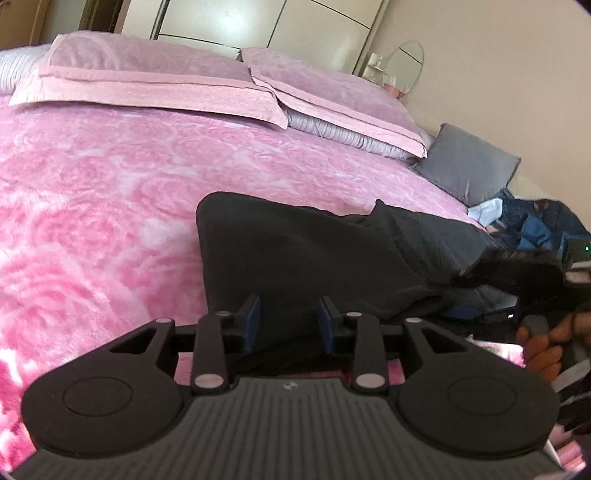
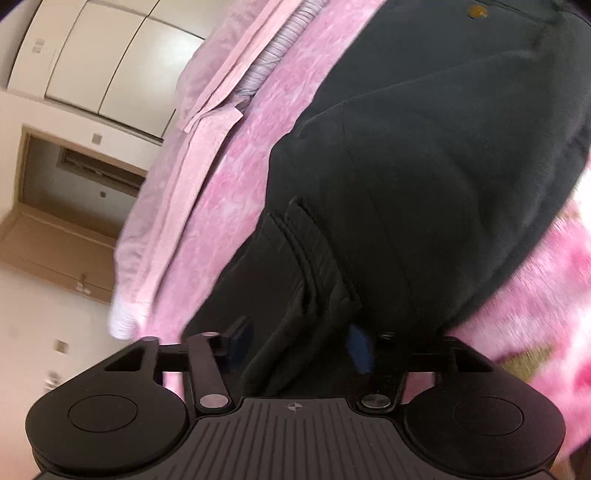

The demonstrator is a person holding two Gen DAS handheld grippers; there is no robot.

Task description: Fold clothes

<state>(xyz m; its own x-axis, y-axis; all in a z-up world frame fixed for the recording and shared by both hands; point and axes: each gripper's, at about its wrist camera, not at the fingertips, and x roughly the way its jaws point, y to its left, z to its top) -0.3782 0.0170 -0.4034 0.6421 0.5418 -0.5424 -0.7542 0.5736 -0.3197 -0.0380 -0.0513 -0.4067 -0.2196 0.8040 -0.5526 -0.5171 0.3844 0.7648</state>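
A black garment (image 1: 295,251) lies spread on the pink rose-patterned bed cover (image 1: 92,184). My left gripper (image 1: 290,321) hovers over its near edge, open, the blue pads apart with black cloth showing below the gap. In the right wrist view the same garment (image 2: 424,166) fills the middle, with a brass button (image 2: 476,11) at the top. My right gripper (image 2: 299,343) is open around a bunched fold of it; the pads stand off the cloth. From the left wrist view the right gripper (image 1: 480,269) reaches in at the right edge, held by a hand (image 1: 543,343).
Two pink pillows (image 1: 147,77) lie at the head of the bed, a grey cushion (image 1: 469,162) at its far right corner. A heap of blue and dark clothes (image 1: 535,221) sits beyond the garment. White wardrobe doors (image 1: 221,18) stand behind; a doorway (image 2: 74,206) shows left.
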